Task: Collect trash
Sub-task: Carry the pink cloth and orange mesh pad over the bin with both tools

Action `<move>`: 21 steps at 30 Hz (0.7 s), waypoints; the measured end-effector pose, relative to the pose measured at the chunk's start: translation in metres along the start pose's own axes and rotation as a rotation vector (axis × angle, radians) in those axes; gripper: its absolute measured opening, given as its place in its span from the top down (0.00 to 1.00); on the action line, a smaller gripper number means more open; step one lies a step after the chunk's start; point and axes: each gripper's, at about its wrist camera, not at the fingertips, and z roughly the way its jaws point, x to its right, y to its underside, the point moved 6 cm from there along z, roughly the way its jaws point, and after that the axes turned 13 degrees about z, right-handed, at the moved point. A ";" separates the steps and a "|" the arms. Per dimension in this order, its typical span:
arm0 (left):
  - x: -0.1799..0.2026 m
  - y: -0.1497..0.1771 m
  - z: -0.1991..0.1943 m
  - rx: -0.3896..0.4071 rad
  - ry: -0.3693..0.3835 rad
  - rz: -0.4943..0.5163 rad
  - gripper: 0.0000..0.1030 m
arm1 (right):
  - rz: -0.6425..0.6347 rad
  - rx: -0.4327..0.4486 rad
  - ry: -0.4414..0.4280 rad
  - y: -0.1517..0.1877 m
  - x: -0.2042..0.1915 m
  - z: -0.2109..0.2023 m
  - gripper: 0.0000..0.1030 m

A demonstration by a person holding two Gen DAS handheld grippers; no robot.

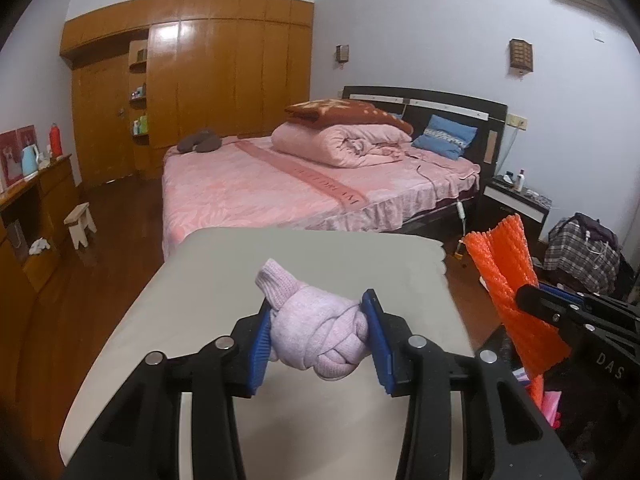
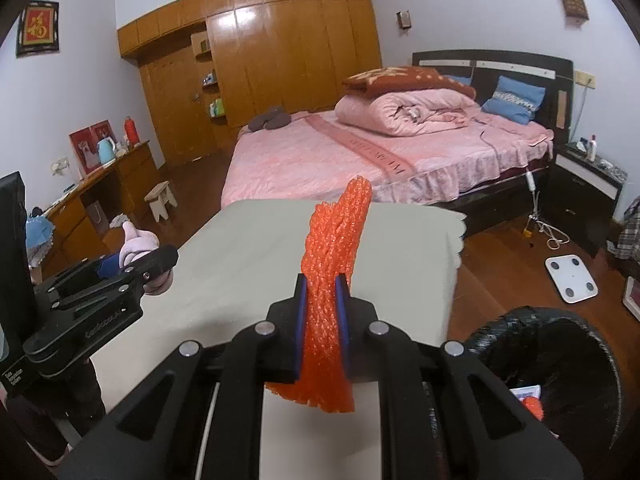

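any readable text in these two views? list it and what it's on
"DAS": on the right gripper body, cut off at the frame edge.
Bed runner: lettering too blurred to read.
Left gripper arm: embossed word, illegible.
Black device at the left edge: small white print, illegible.
Framed red wall picture: one gold character, unreadable.

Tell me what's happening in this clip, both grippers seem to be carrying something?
A person is working two handheld grippers over a grey-covered table in a bedroom. The left gripper is clamped on a knotted pink sock, held above the table. The right gripper is shut on an orange foam net sleeve, which stands up between its pads. A bin lined with a black bag sits at the lower right of the right wrist view, with some bits already inside. Neither item has gone in yet.
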 end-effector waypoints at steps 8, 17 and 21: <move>0.037 -0.015 -0.014 0.029 0.057 0.037 0.59 | 0.014 0.039 0.021 0.000 0.021 -0.032 0.87; 0.075 -0.028 -0.026 0.062 0.108 0.080 0.59 | 0.028 0.087 0.048 -0.001 0.043 -0.065 0.87; 0.091 -0.034 -0.032 0.080 0.129 0.098 0.59 | 0.036 0.104 0.059 -0.001 0.052 -0.077 0.88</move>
